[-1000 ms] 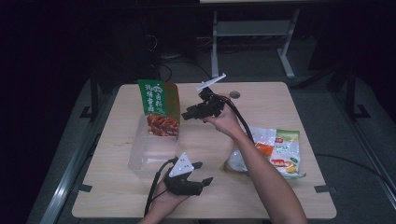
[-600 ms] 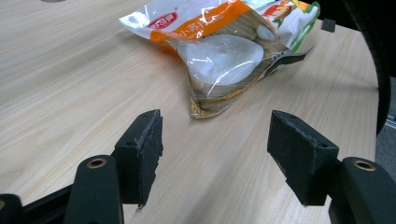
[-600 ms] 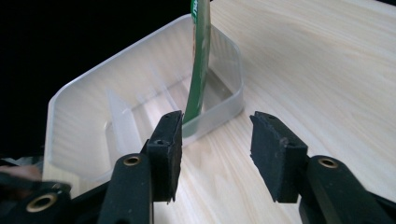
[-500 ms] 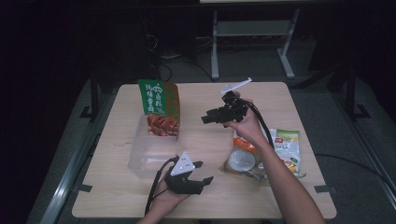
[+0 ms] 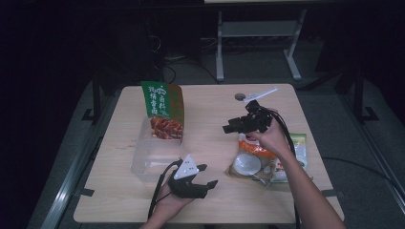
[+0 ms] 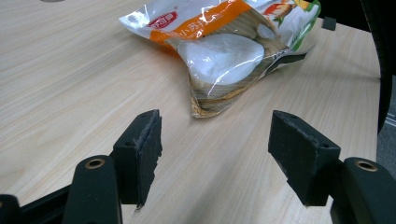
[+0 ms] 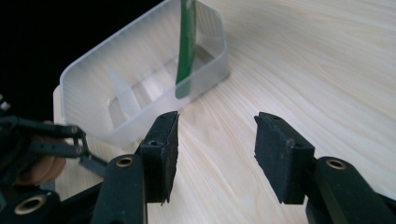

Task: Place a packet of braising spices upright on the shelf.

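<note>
Right gripper (image 5: 229,128) has swung away from the green bag (image 5: 162,110), which stands upright in the far end of the clear bin (image 5: 143,164), and now hangs above the snack packs (image 5: 260,162) lying flat on the table (image 5: 210,109) at the right; its fingers (image 7: 161,149) have just been opening and stand spread with nothing between them. Left gripper (image 5: 210,175) has stayed put near the table's front edge, fingers (image 6: 140,154) spread and empty, pointing toward the nearest pack (image 6: 224,51). Reads as one bag delivered to the bin and the right hand returning for the next pack.
</note>
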Available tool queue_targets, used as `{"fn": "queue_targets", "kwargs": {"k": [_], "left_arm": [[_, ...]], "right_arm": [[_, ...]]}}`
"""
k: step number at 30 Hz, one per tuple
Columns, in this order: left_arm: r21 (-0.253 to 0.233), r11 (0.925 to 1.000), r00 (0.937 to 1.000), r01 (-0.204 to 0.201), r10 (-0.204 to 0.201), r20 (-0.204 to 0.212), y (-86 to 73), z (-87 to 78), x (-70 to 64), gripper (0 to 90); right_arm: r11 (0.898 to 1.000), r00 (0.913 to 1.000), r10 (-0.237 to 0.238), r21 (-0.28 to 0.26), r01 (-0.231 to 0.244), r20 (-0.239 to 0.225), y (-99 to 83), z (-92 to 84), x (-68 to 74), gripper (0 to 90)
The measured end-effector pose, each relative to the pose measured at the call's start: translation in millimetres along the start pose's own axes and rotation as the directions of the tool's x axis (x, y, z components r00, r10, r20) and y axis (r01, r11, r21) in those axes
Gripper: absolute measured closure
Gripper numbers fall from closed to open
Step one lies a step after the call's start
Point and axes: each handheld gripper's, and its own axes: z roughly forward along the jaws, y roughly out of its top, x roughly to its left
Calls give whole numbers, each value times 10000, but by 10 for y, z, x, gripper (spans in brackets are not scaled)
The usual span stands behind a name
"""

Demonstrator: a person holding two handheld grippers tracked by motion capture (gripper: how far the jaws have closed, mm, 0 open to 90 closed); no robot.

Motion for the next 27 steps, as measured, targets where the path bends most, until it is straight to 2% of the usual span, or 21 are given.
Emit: {"fn": "queue_targets", "kwargs": {"k": [7, 13, 20, 27], "left_arm": [[109, 9999, 10000, -19, 19, 58, 10, 35, -19, 338], [292, 9995, 9999, -135, 133, 68, 9, 44, -14, 337], [129, 9999, 10000, -32, 32, 24, 10, 41, -22, 336], [111, 9999, 10000, -19, 18, 50, 10, 42, -19, 335]], "right_arm": [[9991, 9989, 414, 99, -416, 209, -201, -202, -40, 470], [9981, 9974, 589, 128, -595, 417, -354, -361, -82, 467], [9965, 9948, 813, 154, -824, 617, -531, -504, -114, 459], [9921, 9880, 1223, 182, -1245, 942, -754, -657, -186, 454]]}}
